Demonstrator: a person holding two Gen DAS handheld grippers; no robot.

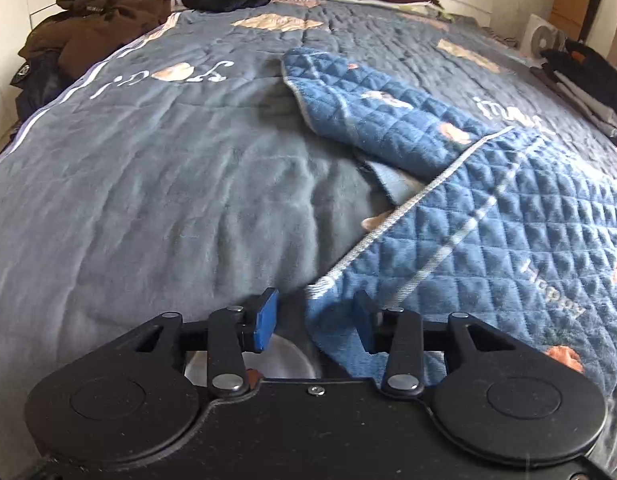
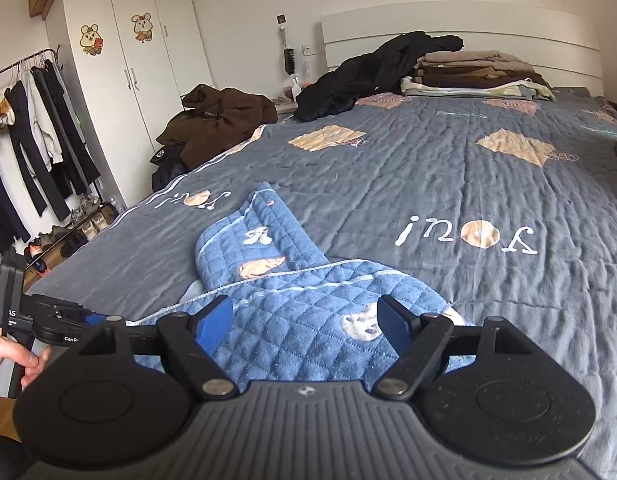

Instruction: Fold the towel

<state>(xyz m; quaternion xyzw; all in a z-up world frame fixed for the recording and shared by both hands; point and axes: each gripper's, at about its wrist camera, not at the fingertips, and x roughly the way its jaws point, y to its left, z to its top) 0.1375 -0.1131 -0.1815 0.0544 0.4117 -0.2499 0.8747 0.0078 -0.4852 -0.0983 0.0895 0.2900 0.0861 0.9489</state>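
While both grippers sit at the near edge of the bed [image 2: 388, 184], neither one has hold of the towel [image 2: 300, 312]. The towel, blue and quilted, lies rumpled on the grey bedspread at that near edge, one part doubled over itself and running away toward the far side.

Left gripper [image 1: 315, 320]: jaws parted, with the towel's near left corner lying between them, not pinched. Right gripper [image 2: 304, 322]: jaws spread wide, straddling the near hem without contact that can be confirmed.

Risks, as judged: closing on the doubled portion could catch two layers and carry the crease into the fold; the left jaws could miss the corner, or snag the bedspread beneath. The plush cloth is likely to sag and drag if lifted unevenly.

Surroundings, left to right: a clothes rack [image 2: 36, 128] and wardrobe [image 2: 128, 60] stand well apart; a brown garment heap [image 2: 224, 120] lies beside the bed; a black coat [image 2: 388, 64] and folded stack [image 2: 476, 72] sit at the headboard. None obstructs the folding area.
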